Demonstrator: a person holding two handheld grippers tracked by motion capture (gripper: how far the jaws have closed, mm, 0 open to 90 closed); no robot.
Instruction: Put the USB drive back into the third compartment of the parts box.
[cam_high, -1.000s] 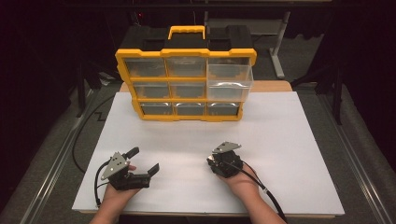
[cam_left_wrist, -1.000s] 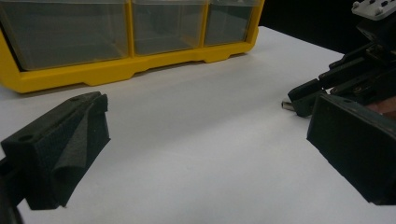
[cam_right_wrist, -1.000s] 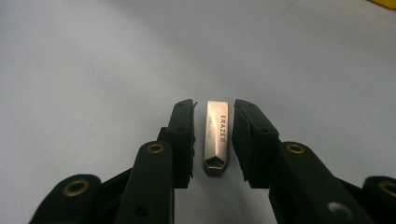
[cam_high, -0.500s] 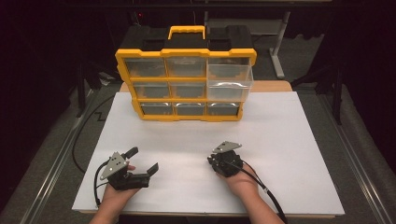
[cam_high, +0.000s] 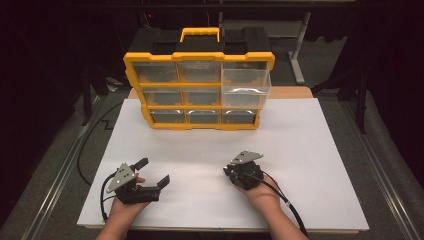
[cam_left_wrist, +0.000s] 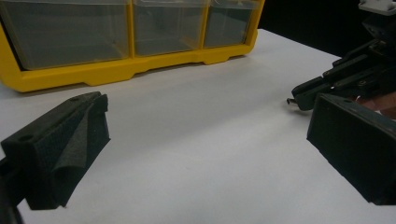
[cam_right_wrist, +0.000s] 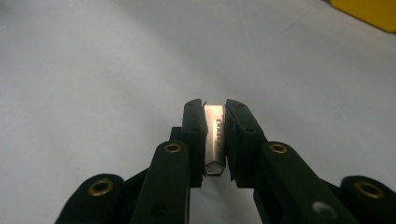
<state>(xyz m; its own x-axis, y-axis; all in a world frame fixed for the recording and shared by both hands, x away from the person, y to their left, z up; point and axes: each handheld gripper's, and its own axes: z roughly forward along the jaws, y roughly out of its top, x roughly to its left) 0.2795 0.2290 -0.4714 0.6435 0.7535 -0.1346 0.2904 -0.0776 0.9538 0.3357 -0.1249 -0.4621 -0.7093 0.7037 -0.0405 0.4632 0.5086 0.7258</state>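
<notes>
In the right gripper view my right gripper (cam_right_wrist: 215, 109) is shut on a small pale eraser (cam_right_wrist: 215, 140) with "ERASER" printed along it. Its jaws have just been closing, with the eraser between them. It is held low over the white board (cam_high: 300, 150), right of centre near the front, where the high view shows the right gripper (cam_high: 231, 172). My left gripper (cam_high: 153, 172) rests at the front left, open wide with nothing between its foam pads (cam_left_wrist: 60, 144). Across the board in the left gripper view is the right gripper (cam_left_wrist: 299, 95).
A yellow organizer (cam_high: 200, 120) with clear drawers and a black top stands at the back of the board. Its right drawer in the middle row (cam_high: 246, 90) is pulled out. Cables trail from both grippers toward the front edge. Dark floor surrounds the table.
</notes>
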